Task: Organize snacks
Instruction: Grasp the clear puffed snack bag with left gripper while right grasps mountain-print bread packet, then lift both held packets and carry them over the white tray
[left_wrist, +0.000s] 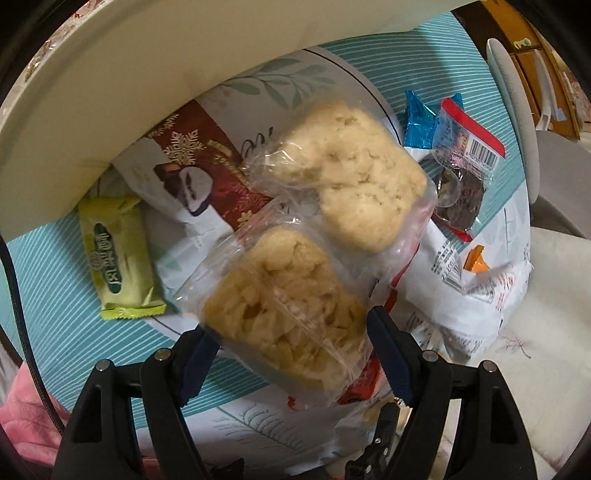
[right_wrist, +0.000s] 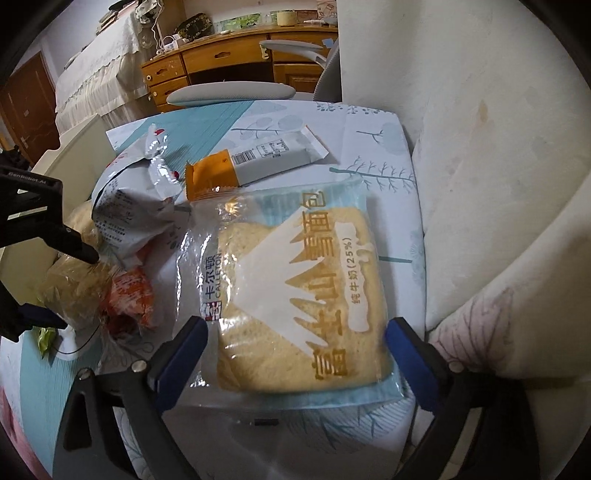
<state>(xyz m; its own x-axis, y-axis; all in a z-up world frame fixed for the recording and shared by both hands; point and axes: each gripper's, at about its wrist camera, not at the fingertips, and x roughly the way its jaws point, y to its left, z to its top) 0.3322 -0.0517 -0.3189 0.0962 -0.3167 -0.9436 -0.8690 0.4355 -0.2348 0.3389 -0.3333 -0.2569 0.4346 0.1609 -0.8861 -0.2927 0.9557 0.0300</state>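
Surface (right_wrist: 373, 147): covered by a cloth with teal stripes and a pale tree print, snacks scattered over it, a cream cushion along one side.
Bread pack (right_wrist: 295, 295): the largest snack, a sliced loaf in a clear printed bag, lying flat near the cushion edge. Likely light and very squashy; better taken by its two long sides with a gentle squeeze, or by the crimped end seam.
Right claw (right_wrist: 295, 354): spread wide, straddling the near end of the bread pack, pads beside the bag's edges and not seen to press on it.
Pastry bag (left_wrist: 295, 306): clear film around a crumbly pale cake, with a second like it (left_wrist: 351, 177) just beyond. Probably brittle and slippery; hold lightly across the middle.
Left claw (left_wrist: 291, 354): fingers either side of the nearer pastry bag, its right pad against the film, apparently pinching it.
White crinkled bag (right_wrist: 125, 218): lies between the two claws, soft foil.
Green packet (left_wrist: 118, 258): small, flat on the stripes, apart from the pile.
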